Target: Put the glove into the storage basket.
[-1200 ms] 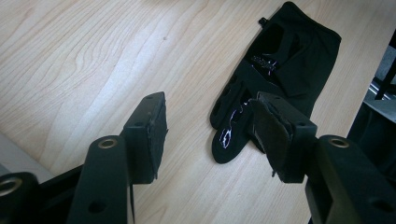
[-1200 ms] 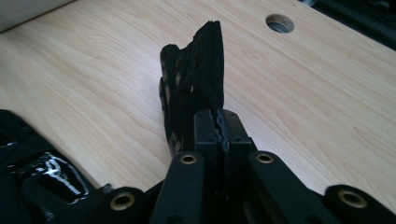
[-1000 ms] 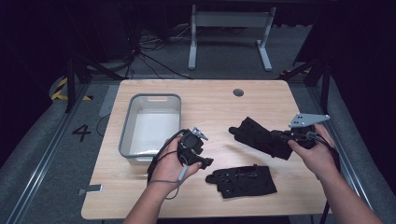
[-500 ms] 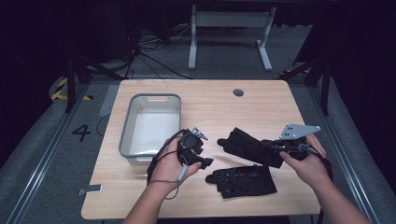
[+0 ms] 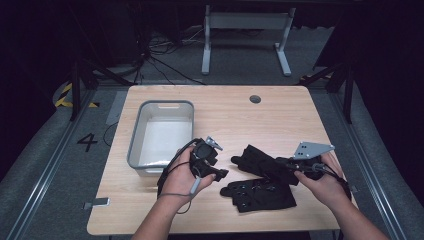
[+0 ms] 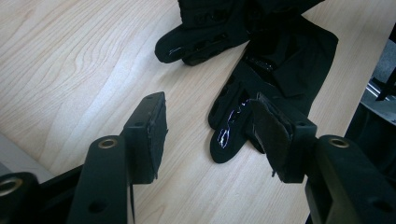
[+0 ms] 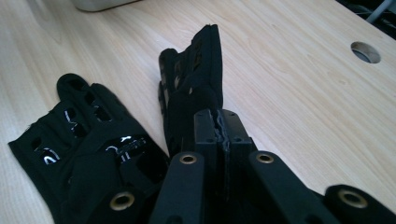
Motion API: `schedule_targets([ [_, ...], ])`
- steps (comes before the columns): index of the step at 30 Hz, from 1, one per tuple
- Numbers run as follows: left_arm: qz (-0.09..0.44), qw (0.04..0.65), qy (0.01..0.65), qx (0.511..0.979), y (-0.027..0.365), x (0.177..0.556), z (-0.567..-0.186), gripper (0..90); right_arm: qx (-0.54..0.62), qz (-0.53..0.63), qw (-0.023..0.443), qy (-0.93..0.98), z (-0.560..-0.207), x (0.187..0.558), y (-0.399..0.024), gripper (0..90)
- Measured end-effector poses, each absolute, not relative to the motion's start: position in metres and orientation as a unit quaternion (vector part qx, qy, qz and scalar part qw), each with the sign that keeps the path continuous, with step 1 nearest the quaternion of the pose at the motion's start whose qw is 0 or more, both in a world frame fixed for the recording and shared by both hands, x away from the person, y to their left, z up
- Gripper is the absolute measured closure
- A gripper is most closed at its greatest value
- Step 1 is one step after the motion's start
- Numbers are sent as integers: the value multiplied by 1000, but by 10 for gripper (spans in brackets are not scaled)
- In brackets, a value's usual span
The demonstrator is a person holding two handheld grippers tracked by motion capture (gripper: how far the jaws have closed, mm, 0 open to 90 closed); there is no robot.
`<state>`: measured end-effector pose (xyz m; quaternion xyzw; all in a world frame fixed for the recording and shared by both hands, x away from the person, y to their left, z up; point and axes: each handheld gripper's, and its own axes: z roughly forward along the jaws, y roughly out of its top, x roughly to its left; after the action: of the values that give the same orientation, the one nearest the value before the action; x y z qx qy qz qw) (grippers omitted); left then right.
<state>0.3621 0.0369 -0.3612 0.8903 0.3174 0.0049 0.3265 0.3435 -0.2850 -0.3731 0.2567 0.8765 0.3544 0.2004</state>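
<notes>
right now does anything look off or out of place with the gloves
Nothing is damaged or spilled. The right gripper is shut on one black glove, beside the other glove lying flat on the table.

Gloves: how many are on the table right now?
2. One glove is pinched at its cuff in the right gripper, shut on it; the other glove lies flat on the table just in front of the person.
</notes>
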Motion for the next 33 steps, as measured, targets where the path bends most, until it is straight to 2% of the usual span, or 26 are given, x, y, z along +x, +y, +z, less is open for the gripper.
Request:
schedule_targets([
  [9, 6, 327, 316, 891, 37, 362, -361, 449, 239, 365, 188, 880, -377, 323, -280, 876],
  [14, 7, 329, 315, 890, 37, 361, -360, 447, 229, 367, 166, 886, -382, 306, -278, 865],
  [15, 7, 328, 315, 890, 37, 361, -360, 446, 226, 366, 146, 891, -386, 300, -277, 833],
  [16, 7, 328, 315, 891, 37, 361, -360, 446, 226, 366, 146, 891, -386, 300, -277, 833],
  [17, 7, 327, 315, 891, 36, 362, -361, 445, 224, 369, 112, 895, -389, 297, -275, 771],
  [18, 7, 327, 315, 891, 36, 362, -361, 445, 223, 370, 96, 897, -390, 295, -275, 762],
  [22, 5, 328, 313, 891, 35, 362, -361, 443, 228, 386, 76, 891, -386, 292, -280, 714],
  [33, -2, 322, 309, 895, 30, 362, -364, 441, 279, 380, 97, 876, -386, 306, -296, 676],
])
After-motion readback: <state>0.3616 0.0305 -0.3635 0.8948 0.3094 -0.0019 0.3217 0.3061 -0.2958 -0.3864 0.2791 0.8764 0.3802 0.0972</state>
